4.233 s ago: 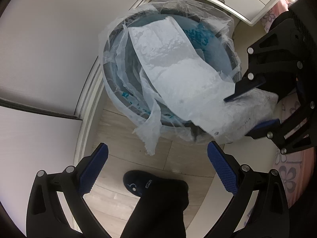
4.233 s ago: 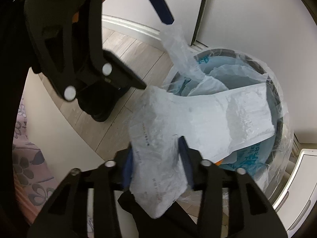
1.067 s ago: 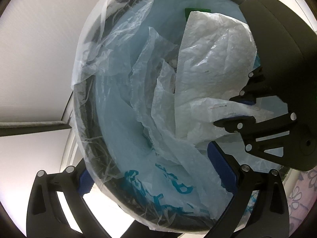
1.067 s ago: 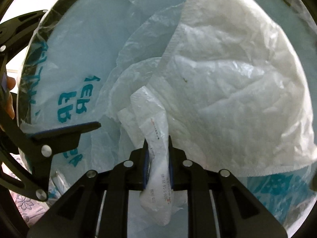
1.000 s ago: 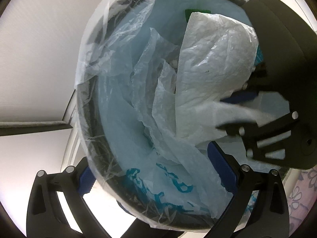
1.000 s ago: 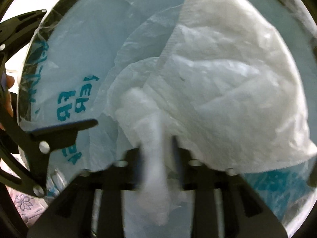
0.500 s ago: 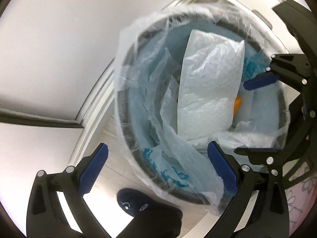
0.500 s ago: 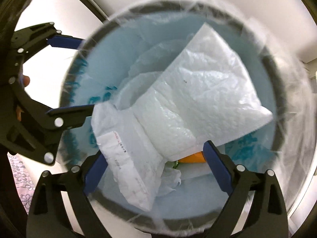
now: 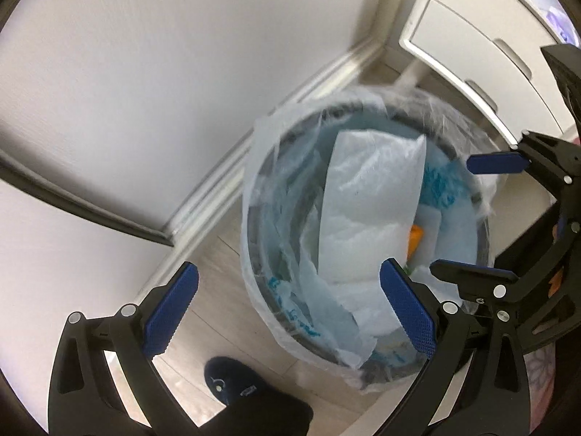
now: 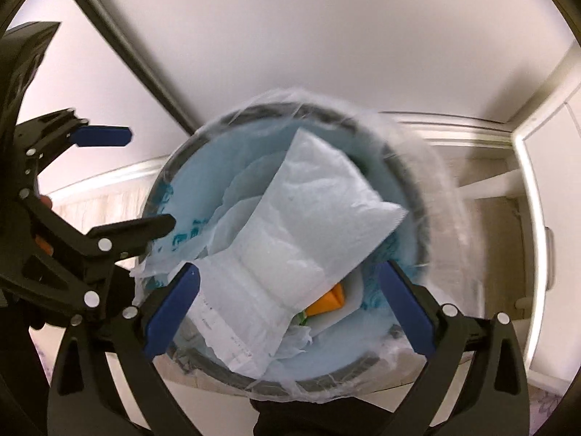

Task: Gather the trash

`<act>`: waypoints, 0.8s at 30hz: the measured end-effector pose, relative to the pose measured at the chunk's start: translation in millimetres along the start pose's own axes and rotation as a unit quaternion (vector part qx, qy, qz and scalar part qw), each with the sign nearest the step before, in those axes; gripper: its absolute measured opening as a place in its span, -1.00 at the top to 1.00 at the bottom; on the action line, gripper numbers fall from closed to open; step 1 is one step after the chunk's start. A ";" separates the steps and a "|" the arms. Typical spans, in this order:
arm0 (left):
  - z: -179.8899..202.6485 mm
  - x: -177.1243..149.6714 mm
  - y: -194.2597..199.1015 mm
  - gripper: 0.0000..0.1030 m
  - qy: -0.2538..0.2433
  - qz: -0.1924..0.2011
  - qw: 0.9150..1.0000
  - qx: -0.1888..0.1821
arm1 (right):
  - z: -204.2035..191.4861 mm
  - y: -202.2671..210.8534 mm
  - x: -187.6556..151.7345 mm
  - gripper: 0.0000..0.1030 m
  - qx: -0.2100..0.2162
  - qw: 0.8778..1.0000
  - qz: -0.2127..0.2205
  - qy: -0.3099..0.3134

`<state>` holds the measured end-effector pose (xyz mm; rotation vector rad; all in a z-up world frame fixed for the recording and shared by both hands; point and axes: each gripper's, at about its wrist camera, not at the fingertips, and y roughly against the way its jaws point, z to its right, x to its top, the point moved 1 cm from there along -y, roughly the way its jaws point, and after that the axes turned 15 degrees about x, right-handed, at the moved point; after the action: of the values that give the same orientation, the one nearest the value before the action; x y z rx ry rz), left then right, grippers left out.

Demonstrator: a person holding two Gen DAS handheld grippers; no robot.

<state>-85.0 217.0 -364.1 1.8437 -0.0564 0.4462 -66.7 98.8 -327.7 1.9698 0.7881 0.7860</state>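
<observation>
Now both tongs hang above the trash bin (image 10: 290, 250), and neither grips anything. The right tongs (image 10: 287, 305) are spread wide with bare blue pads, framing the bin's mouth from directly overhead. The left tongs (image 9: 287, 312) are just as widely parted, empty, and poised over the near side of the bin, with the floor (image 9: 218, 290) under one finger.

The task's thing, a white padded mailer bag (image 10: 301, 229), lies inside the bin. It rests slantwise on the other rubbish, one end up near the far rim and the printed end down toward the near rim. That slant looks like the result of a long, stiff-ish bag meeting a round bin too narrow for it to lie flat. Beneath it an orange scrap (image 10: 326, 301) and some pale crumpled wrapping peek out.

A thin bin liner (image 9: 261, 189) is folded over the rim and hangs ragged outside, presumably so it stays open and catches whatever drops in. The bin itself stands on the floor in a corner, close to the skirting board (image 9: 254, 138) and just beside a white cabinet (image 9: 472, 36), out of the walkway. A dark slipper (image 9: 232, 385) shows at the near side of the floor.

Judging from the spread tongs and the bag's resting place, this piece of trash is already delivered; what remains would be fetching any further rubbish.
</observation>
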 end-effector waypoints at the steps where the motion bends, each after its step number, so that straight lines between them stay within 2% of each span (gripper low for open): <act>1: 0.7 1.7 1.4 -0.89 0.004 0.002 1.000 0.001 | 0.1 4.4 1.9 -0.87 -0.002 1.000 0.002 -0.001; 6: 3.9 4.7 11.5 -0.89 0.010 0.018 1.000 0.007 | -1.4 15.2 2.0 -0.87 -0.016 1.000 0.022 -0.003; 19: -0.9 12.2 27.2 -0.89 0.042 0.044 0.996 0.059 | -6.0 30.8 -0.5 -0.87 -0.034 0.998 0.049 0.009; 24: -9.0 13.6 28.1 -0.89 0.069 0.043 0.996 0.048 | -3.9 28.9 0.0 -0.87 -0.038 0.998 0.046 0.008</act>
<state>-82.2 218.9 -331.8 1.9042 -0.0210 0.6462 -63.1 87.9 -300.9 1.9452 0.6703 0.8736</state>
